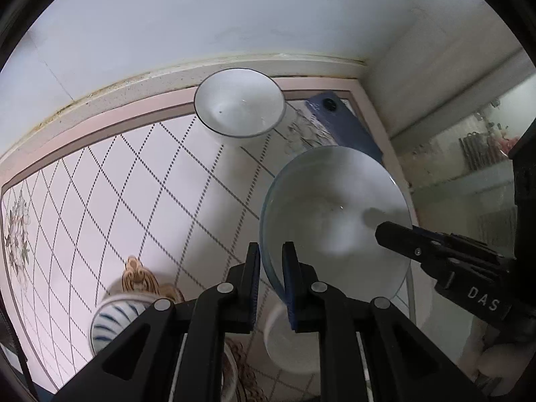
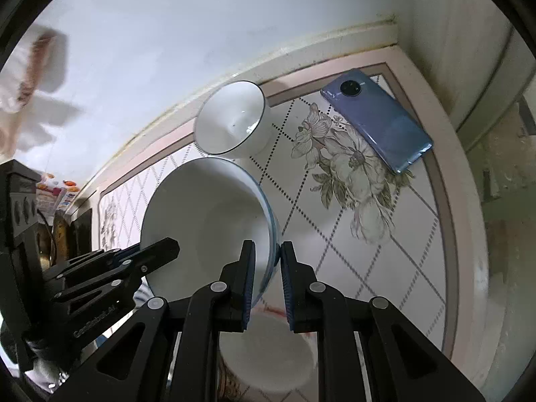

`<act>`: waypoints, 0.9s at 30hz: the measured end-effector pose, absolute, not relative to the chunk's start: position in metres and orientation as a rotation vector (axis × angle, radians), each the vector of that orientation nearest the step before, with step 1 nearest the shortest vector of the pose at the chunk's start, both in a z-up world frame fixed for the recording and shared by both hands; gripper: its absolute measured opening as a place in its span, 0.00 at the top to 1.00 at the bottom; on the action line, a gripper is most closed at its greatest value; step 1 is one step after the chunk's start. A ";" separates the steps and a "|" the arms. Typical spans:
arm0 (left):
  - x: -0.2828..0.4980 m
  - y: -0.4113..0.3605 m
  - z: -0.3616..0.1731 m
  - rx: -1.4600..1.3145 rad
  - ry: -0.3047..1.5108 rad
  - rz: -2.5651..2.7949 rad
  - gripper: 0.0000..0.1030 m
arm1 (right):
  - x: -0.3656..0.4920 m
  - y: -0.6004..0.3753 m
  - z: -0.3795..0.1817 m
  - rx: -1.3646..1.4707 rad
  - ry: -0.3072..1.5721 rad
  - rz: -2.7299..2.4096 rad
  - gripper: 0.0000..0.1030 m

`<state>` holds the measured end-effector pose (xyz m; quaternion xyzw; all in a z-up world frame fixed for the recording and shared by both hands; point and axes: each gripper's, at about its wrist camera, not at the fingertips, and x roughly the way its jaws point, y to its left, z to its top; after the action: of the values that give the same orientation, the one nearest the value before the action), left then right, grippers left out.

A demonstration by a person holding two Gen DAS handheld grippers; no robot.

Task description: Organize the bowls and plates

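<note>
Your left gripper (image 1: 271, 261) clamped near rim of blue-rimmed bowl (image 1: 335, 214); your right gripper (image 2: 268, 261) clamped opposite rim. Bowl held above tabletop (image 1: 134, 181), tipped, mouth facing cameras. Round bowl, no long axis. Beyond: black-rimmed bowl (image 2: 231, 117) upright. Left view alone showed striped bowl (image 1: 110, 321); right view alone showed phone (image 2: 378, 124) in full.

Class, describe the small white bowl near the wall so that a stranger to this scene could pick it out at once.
Start at the patterned table and follow it to its far edge by the wall. There, left of the blue phone, stands the small white bowl. Unlike the large bowl gripped by both grippers, it stands free and has a thin dark rim.
</note>
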<state>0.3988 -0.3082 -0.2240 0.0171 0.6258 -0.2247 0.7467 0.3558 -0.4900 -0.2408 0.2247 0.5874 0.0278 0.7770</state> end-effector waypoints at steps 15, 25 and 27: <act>0.329 -0.297 -0.235 0.077 1.409 -0.533 0.89 | 0.270 -0.478 -0.223 0.485 1.301 0.061 0.83; 0.320 -0.301 -0.264 0.140 1.446 -0.516 0.89 | 0.253 -0.475 -0.264 0.503 1.371 0.042 0.83; 0.319 -0.302 -0.269 0.155 1.450 -0.513 0.89 | 0.251 -0.474 -0.271 0.505 1.382 0.039 0.83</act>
<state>0.3187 -0.3021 -0.2693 0.0699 0.6548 -0.2318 0.7160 0.2512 -0.4737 -0.2712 0.2304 0.6305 0.0179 0.7410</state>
